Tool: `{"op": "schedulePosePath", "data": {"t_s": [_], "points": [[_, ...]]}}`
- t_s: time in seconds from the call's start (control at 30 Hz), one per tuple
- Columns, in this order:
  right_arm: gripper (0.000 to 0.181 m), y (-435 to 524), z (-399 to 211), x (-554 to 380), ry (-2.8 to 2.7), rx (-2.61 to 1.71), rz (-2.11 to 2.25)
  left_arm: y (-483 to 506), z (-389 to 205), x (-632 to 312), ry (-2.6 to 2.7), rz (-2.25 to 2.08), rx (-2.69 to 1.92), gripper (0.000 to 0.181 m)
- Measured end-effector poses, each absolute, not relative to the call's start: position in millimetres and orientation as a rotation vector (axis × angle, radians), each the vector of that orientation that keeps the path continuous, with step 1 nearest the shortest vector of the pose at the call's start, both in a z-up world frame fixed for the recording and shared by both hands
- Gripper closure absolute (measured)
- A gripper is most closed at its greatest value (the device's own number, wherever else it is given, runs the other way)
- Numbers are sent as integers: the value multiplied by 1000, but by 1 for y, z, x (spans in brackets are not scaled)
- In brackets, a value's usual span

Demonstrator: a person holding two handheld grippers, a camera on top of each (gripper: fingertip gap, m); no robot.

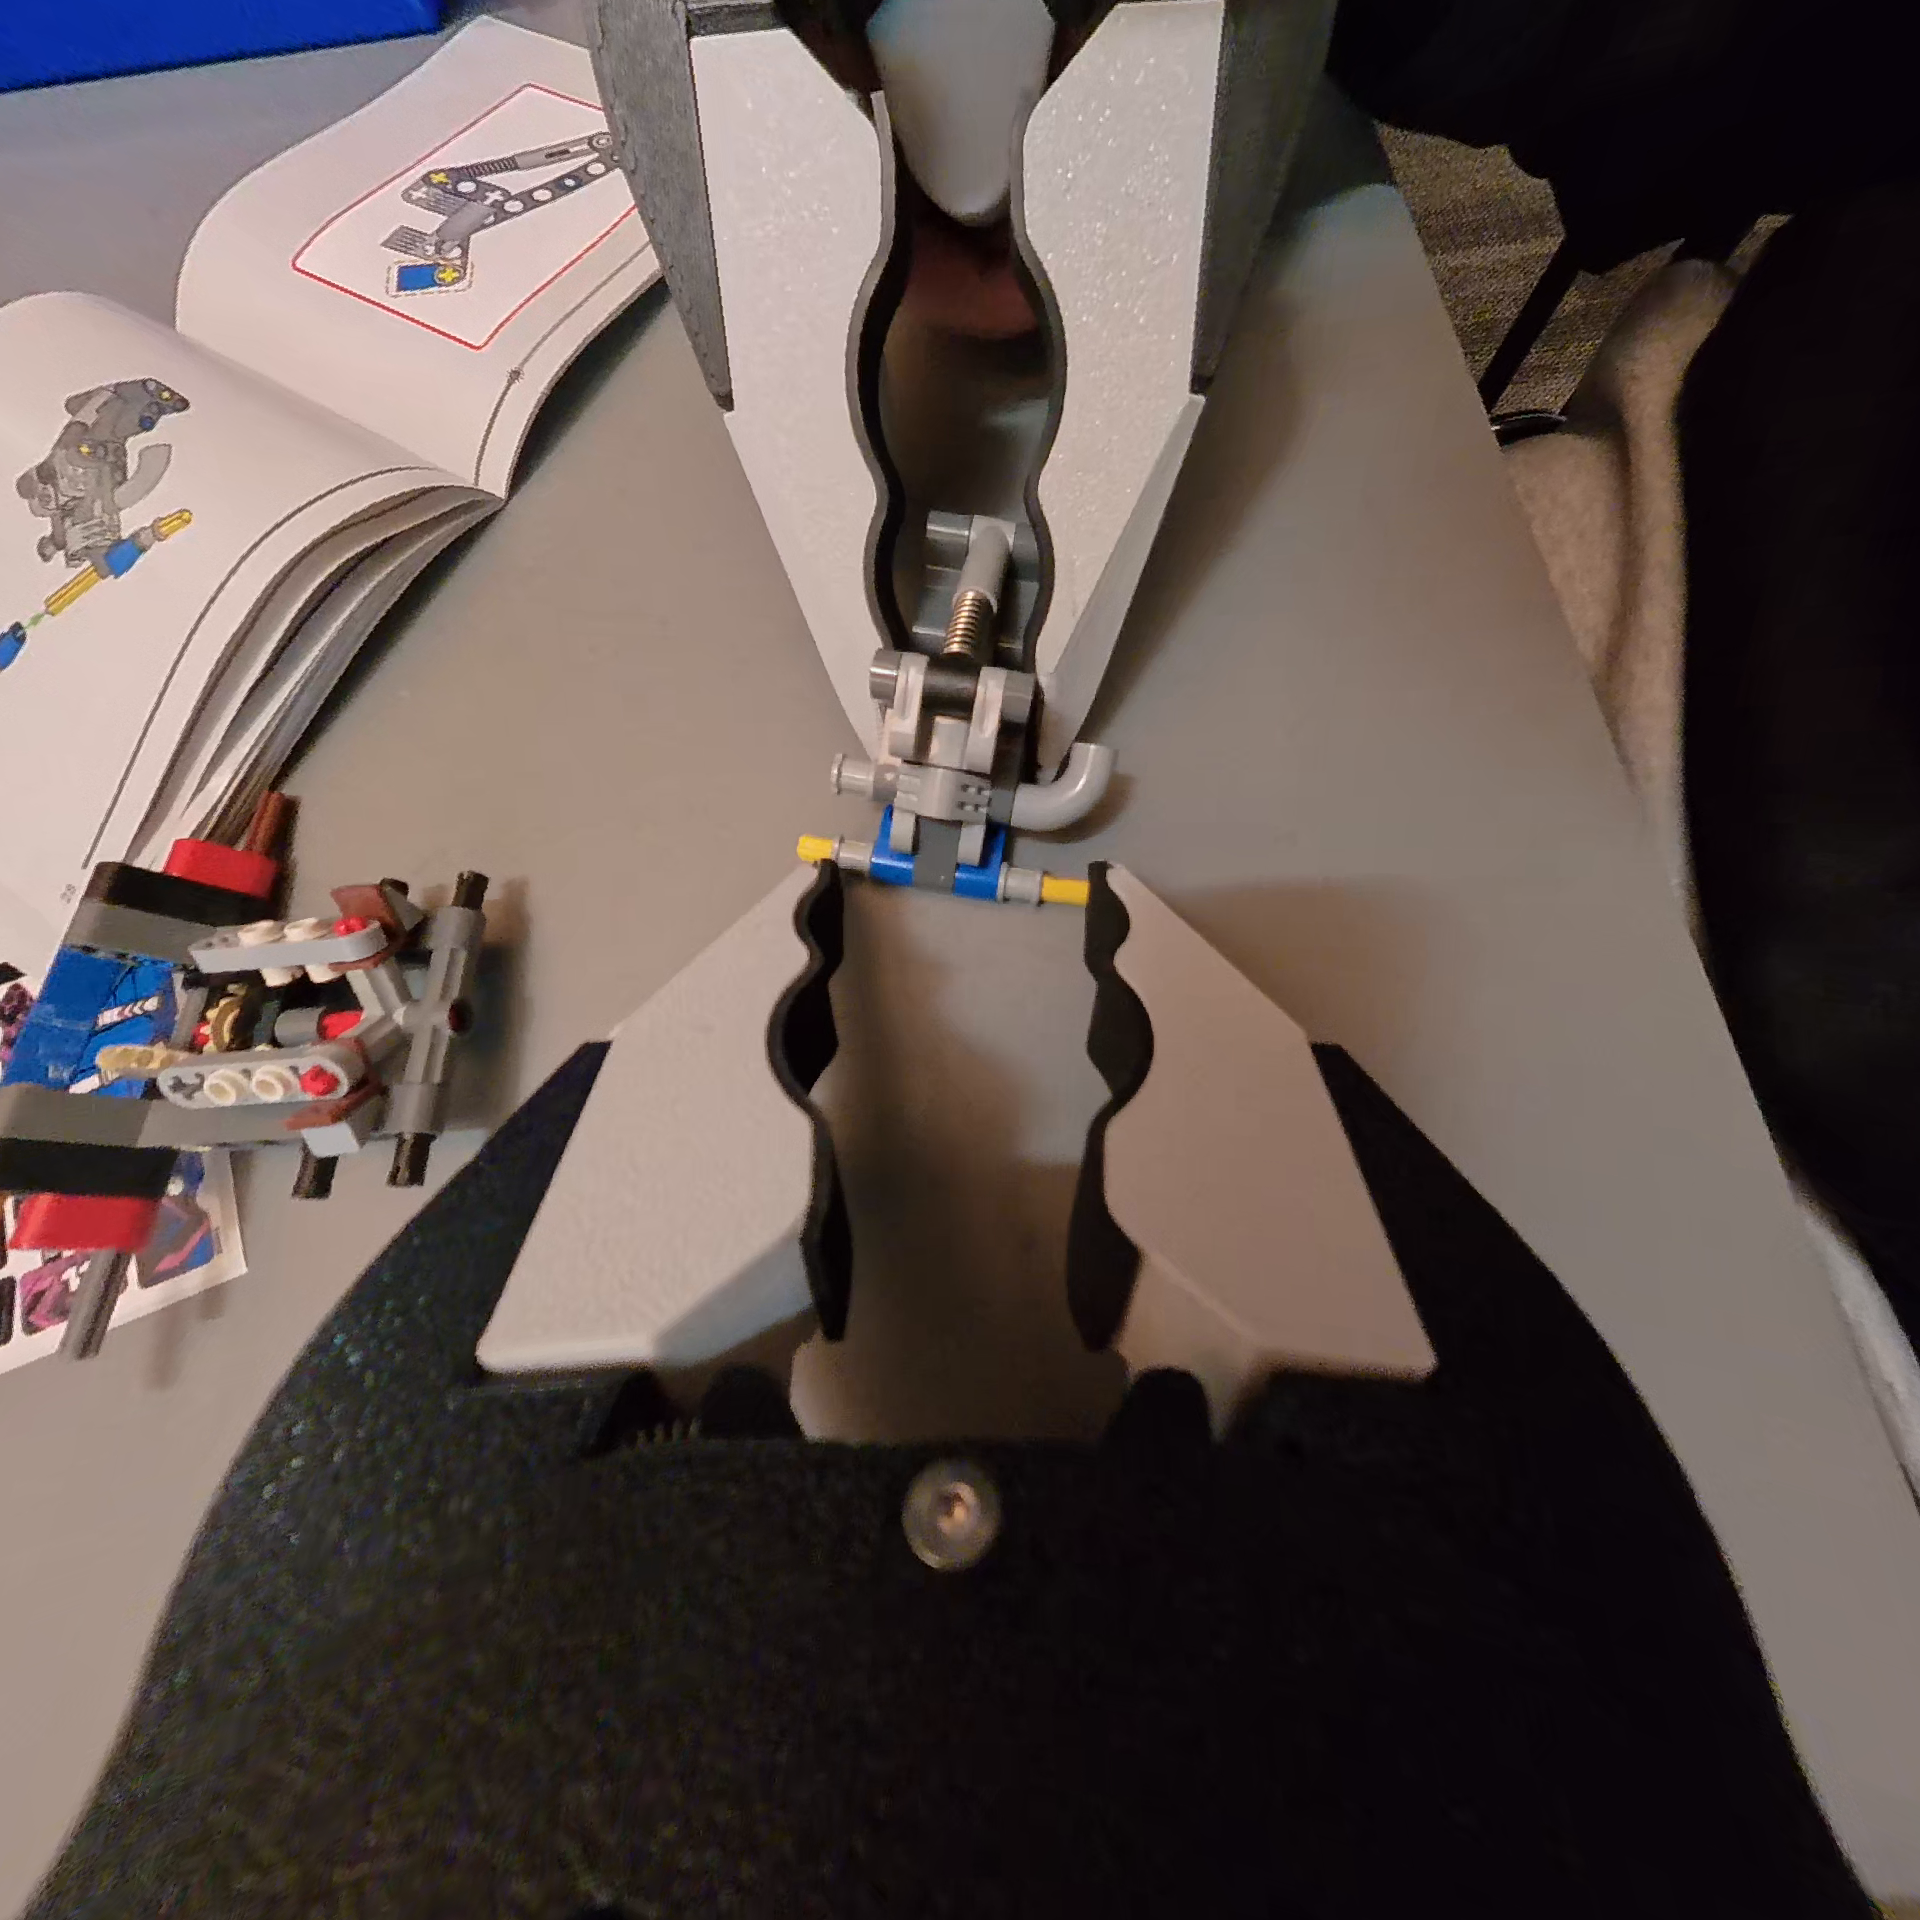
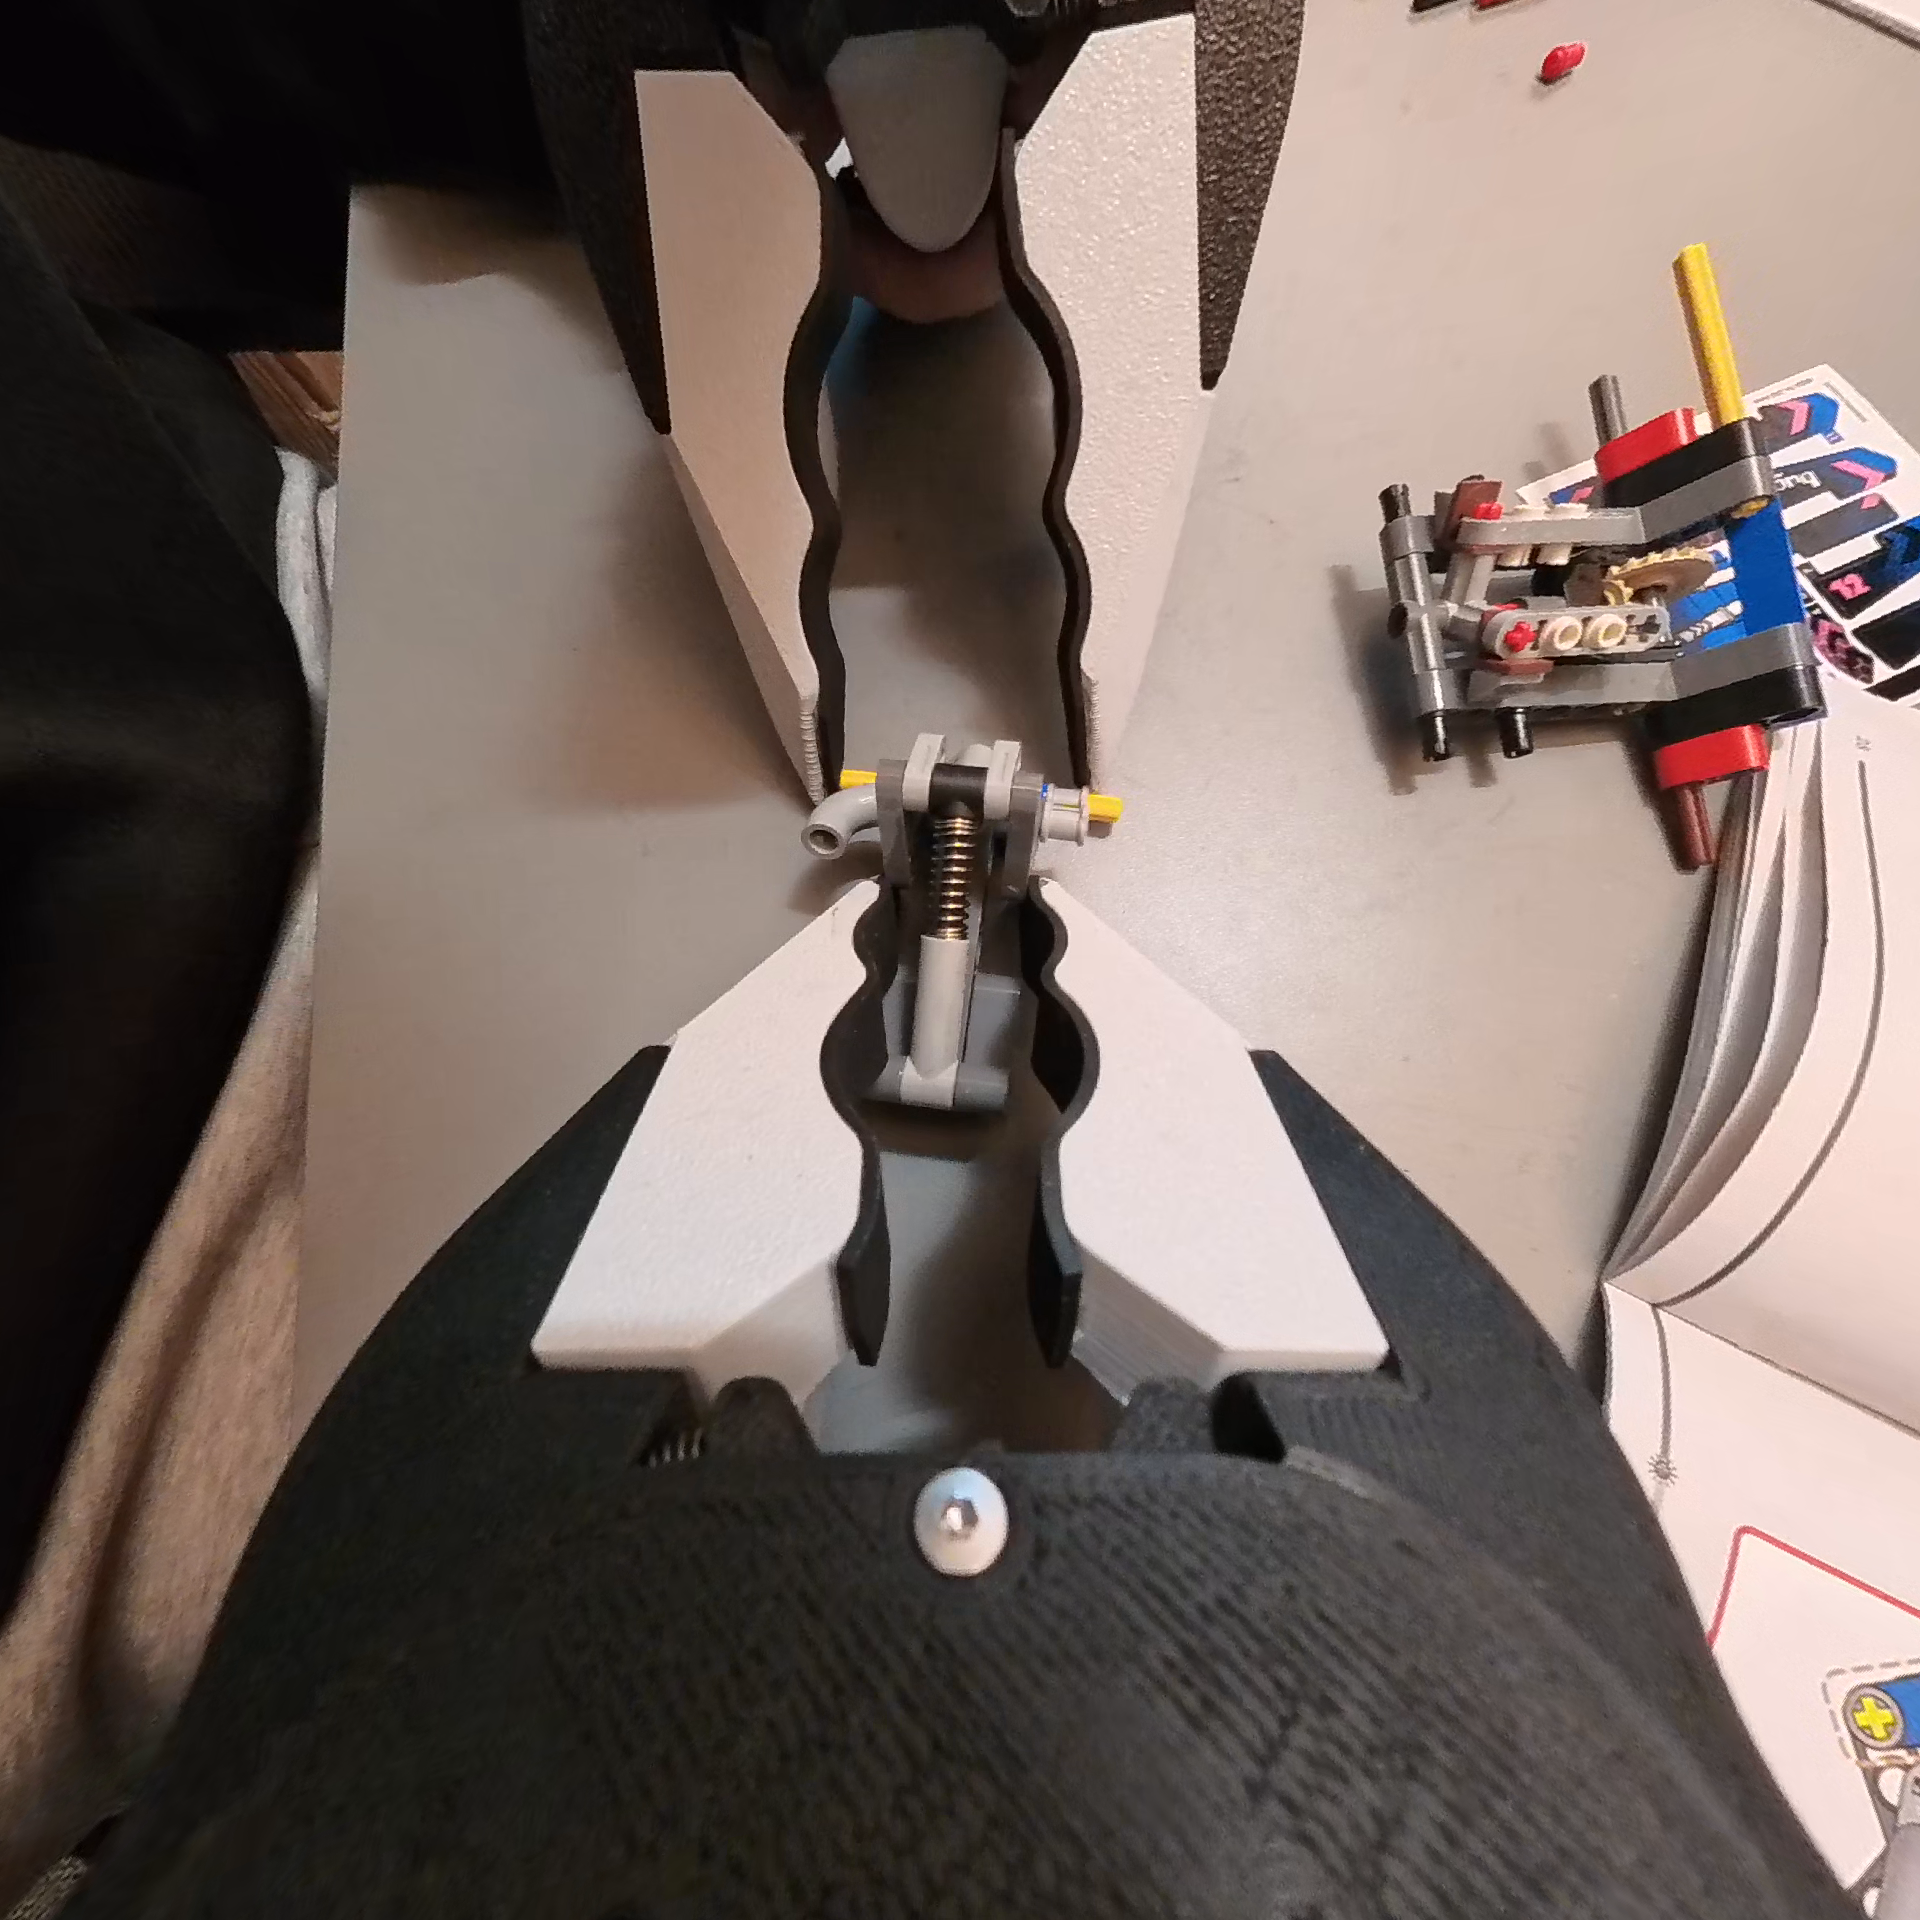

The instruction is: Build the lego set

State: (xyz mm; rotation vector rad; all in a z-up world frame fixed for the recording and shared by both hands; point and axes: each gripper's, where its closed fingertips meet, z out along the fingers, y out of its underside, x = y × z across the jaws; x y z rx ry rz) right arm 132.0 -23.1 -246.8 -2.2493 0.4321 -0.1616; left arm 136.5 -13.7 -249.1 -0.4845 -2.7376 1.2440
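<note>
A small grey sub-assembly (image 1: 951, 748) with a metal spring, a blue piece and a yellow cross axle (image 1: 1062, 889) is held in the air over the grey table (image 1: 623, 675). My right gripper (image 2: 956, 894) is shut on the grey spring end of the sub-assembly (image 2: 940, 997); in the left wrist view this gripper (image 1: 956, 655) comes in from the top. My left gripper (image 1: 961, 883) is open and faces it, its fingertips at the two ends of the yellow axle. It shows at the top of the right wrist view (image 2: 954, 774). I cannot tell whether it touches the axle.
A partly built model (image 1: 312, 1039) in grey, blue, red and black lies on a sticker sheet (image 1: 156, 1278), also in the right wrist view (image 2: 1590, 613). An open instruction booklet (image 1: 312, 416) lies beside it. A small red piece (image 2: 1562, 59) lies far off. The table edge and a person's clothing (image 2: 156, 831) are close. My two grippers' fingertips are within a few centimetres of each other.
</note>
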Motion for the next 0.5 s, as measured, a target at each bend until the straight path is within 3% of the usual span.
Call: {"op": "schedulePosePath", "data": {"t_s": [0.33,0.5], "points": [[159,-29,-238,143,620,-2109,66,-14,-226,149,-2662,1452,-338,122],[159,-38,-208,154,751,-1793,271,-9,-203,163,-2618,1694,-259,129]]}}
